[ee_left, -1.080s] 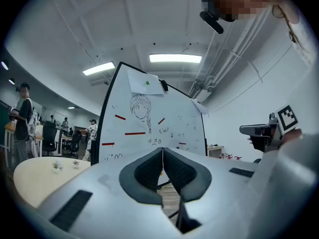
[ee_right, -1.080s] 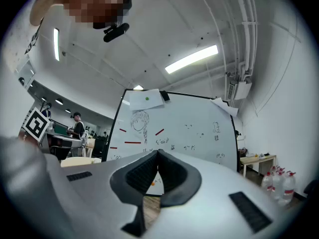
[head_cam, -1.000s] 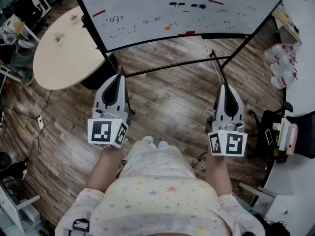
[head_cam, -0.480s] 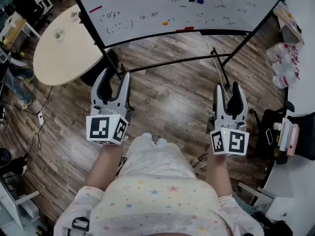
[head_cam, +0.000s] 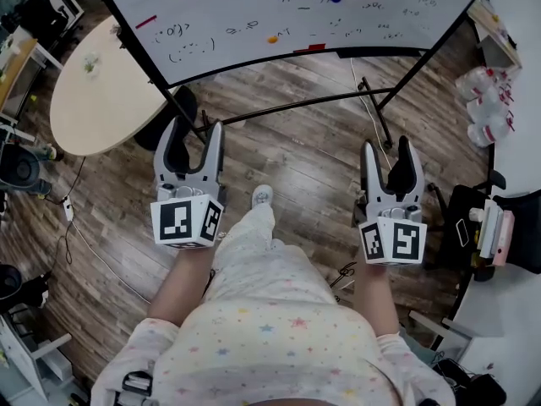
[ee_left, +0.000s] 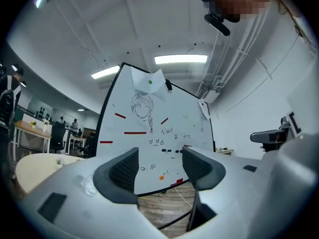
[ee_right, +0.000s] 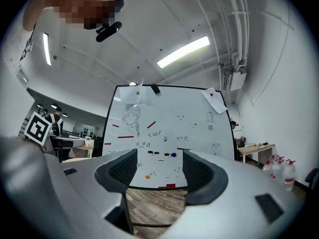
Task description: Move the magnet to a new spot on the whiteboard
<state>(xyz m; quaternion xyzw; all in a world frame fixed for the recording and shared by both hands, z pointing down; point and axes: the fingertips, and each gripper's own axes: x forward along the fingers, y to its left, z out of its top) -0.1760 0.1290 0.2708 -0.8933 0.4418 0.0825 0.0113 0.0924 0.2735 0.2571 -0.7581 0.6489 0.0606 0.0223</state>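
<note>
Approach step: left tongs (head_cam: pixel 194 131), jaws just opening, and right tongs (head_cam: pixel 386 147) gape empty. Next we reach the whiteboard's (head_cam: pixel 211 13) orange magnet (head_cam: pixel 272 38).

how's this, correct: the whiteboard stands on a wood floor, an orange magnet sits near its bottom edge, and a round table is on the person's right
One slip: the round table is on the person's left, per the head view. The whiteboard stands on the wood floor, with the orange magnet near its bottom edge.
</note>
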